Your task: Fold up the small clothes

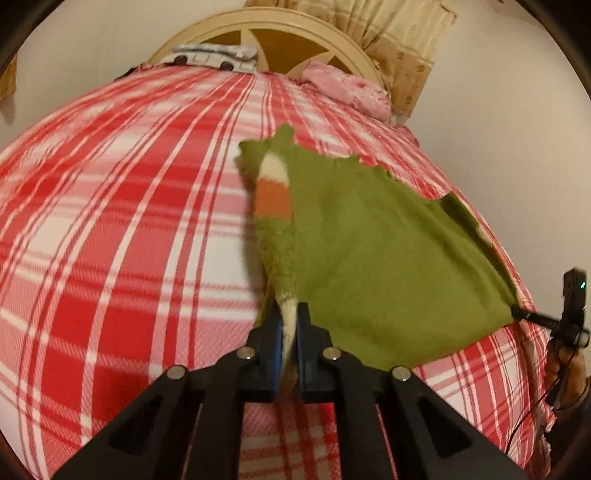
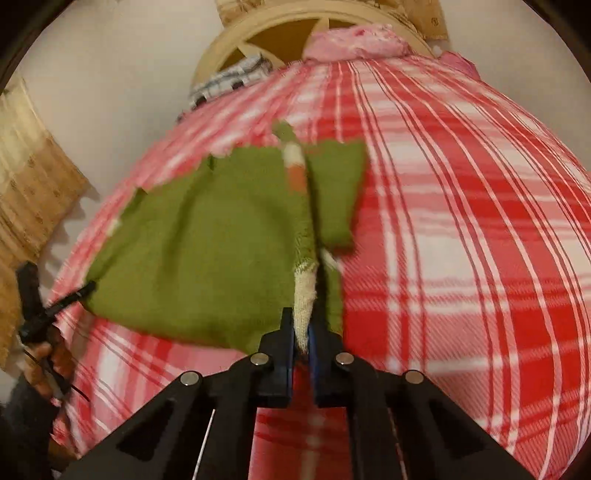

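The left gripper point(image 1: 290, 325) and the right gripper point(image 2: 303, 328) are each clamped on a cream-edged corner of the green garment point(image 1: 369, 258), holding it stretched between them above the red plaid bedspread point(image 1: 129, 221), probably so the cloth hangs flat and its edges line up for a fold. The garment's far part, with its 2 bands of cream and orange, trails toward the headboard point(image 1: 266, 26), where a pink cloth point(image 1: 347, 88) lies.
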`<state>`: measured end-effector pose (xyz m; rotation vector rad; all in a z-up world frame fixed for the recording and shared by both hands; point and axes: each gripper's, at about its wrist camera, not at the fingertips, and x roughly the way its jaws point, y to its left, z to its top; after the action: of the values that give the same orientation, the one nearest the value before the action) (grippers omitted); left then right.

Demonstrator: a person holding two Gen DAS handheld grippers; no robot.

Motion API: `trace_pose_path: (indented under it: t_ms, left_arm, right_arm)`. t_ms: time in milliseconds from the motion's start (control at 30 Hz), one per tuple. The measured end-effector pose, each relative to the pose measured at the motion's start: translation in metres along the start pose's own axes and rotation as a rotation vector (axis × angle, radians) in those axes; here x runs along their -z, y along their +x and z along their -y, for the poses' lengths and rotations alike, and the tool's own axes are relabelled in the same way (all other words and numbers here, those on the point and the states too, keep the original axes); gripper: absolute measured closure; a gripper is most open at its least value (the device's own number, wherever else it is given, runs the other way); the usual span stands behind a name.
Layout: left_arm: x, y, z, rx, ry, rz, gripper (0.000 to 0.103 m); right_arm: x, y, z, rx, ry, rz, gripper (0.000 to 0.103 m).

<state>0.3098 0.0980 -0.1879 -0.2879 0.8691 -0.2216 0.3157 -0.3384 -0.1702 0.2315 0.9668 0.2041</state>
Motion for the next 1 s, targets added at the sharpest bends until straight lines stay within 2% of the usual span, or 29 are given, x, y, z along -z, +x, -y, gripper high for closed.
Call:
trace_pose_path:
  t_ms: [133,233,267,300,333,367,400,433,467,533,600,633,700,767,800,833,867,933,1000]
  left_arm:
    - [-0.01,0.0,0.003,0.006,0.002,-0.003,0.093]
    - [-0.022,-0.014,0.004,-0.055,0.03,0.059,0.092]
    - [-0.025,-0.02,0.003,-0.068,0.038,0.085,0.092]
    - [-0.031,-0.026,0.004,-0.084,0.049,0.118,0.09]
    - [-0.036,-0.028,0.005,-0.085,0.056,0.135,0.086]
    - [-0.04,-0.027,0.006,-0.082,0.063,0.141,0.073]
    - [-0.047,-0.021,0.009,-0.092,0.077,0.139,0.056]
    - [-0.053,-0.015,0.012,-0.103,0.094,0.141,0.051]
    - [-0.06,-0.006,0.017,-0.11,0.119,0.146,0.049]
    - [-0.074,0.018,0.024,-0.133,0.166,0.114,0.049]
    - [-0.09,0.041,0.026,-0.19,0.203,0.106,0.049]
    - [-0.095,0.05,0.026,-0.216,0.221,0.1,0.049]
    - [-0.106,0.07,0.022,-0.265,0.245,0.065,0.049]
    - [-0.113,0.087,0.009,-0.314,0.236,0.032,0.047]
    - [-0.113,0.092,0.003,-0.312,0.225,0.012,0.039]
    - [-0.116,0.097,-0.003,-0.314,0.208,0.019,0.034]
    - [-0.117,0.098,-0.009,-0.314,0.185,0.033,0.024]
    - [-0.118,0.097,-0.015,-0.277,0.148,0.029,0.024]
    - [-0.114,0.091,-0.014,-0.28,0.146,0.044,0.024]
  right_arm:
    - [-0.002,0.002,0.003,-0.021,0.011,-0.002,0.096]
    - [-0.014,-0.003,-0.006,0.052,-0.035,-0.003,0.089]
    - [-0.019,-0.007,-0.01,0.091,-0.065,0.013,0.074]
    - [-0.028,-0.015,-0.016,0.119,-0.101,0.051,0.049]
    - [-0.033,-0.021,-0.019,0.117,-0.115,0.076,0.038]
    - [-0.041,-0.027,-0.023,0.105,-0.122,0.107,0.032]
    - [-0.05,-0.031,-0.027,0.069,-0.121,0.139,0.032]
    - [-0.061,-0.03,-0.032,0.018,-0.12,0.152,0.032]
    - [-0.074,-0.024,-0.038,-0.061,-0.117,0.15,0.032]
    - [-0.093,-0.006,-0.046,-0.162,-0.094,0.133,0.032]
    - [-0.113,0.031,-0.049,-0.23,-0.035,0.054,0.032]
    - [-0.12,0.045,-0.049,-0.23,-0.02,0.038,0.032]
    - [-0.13,0.073,-0.045,-0.171,-0.019,0.002,0.032]
    - [-0.135,0.099,-0.022,-0.03,0.043,-0.03,0.032]
    - [-0.135,0.105,-0.009,-0.044,0.088,-0.035,0.032]
    - [-0.136,0.104,0.001,-0.094,0.128,-0.005,0.032]
    - [-0.135,0.101,0.008,-0.115,0.151,0.006,0.033]
    - [-0.133,0.097,0.01,-0.102,0.142,0.016,0.033]
    - [-0.128,0.094,0.01,0.009,0.119,0.017,0.033]
